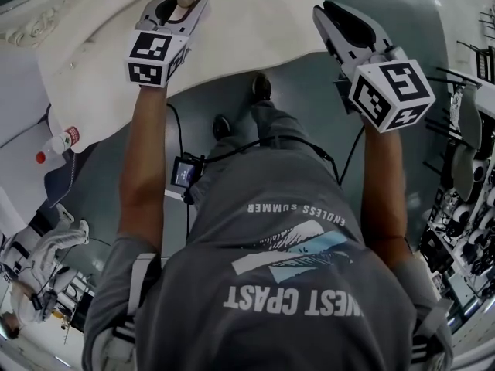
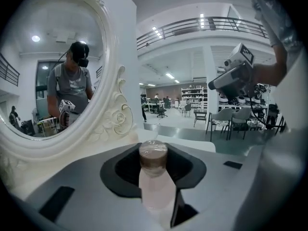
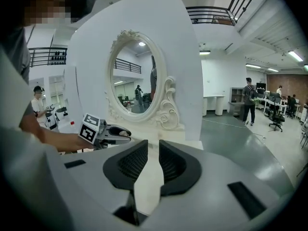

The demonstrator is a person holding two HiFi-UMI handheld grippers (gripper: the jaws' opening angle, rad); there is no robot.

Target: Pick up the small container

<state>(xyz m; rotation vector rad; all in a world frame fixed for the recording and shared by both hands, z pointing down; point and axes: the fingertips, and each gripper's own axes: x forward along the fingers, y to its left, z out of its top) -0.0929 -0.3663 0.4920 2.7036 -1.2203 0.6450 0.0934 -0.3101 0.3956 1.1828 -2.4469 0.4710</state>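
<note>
Two tools are in play, one in each of the person's hands, both reaching forward over a white surface (image 1: 255, 29). The left tool (image 1: 176, 2) is clamped on the small container (image 2: 154, 182), a pale, translucent little bottle with a brown cap (image 2: 153, 154). Its body sits upright between the dark pads and the cap stands just above them. From the head view only the cap end shows, a tan dot at the tip of the tool, above the left part of the surface. The container's base is hidden by the tool, so I cannot tell whether it touches the surface.

The right tool (image 1: 329, 14) holds nothing. Its jaws stand only a narrow slit apart, and the pale surface shows through the gap. It hangs near the right edge of the surface, well apart from the left tool.

An oval mirror (image 3: 137, 81) in an ornate white frame stands at the back of the surface, just beside the left tool, and it reflects the person. A white bottle with a red cap (image 1: 60, 141) lies far to the left on a lower ledge. The person wears a grey T-shirt (image 1: 294, 238), and a small screen device (image 1: 186, 172) hangs at the waist on a black cable
</note>
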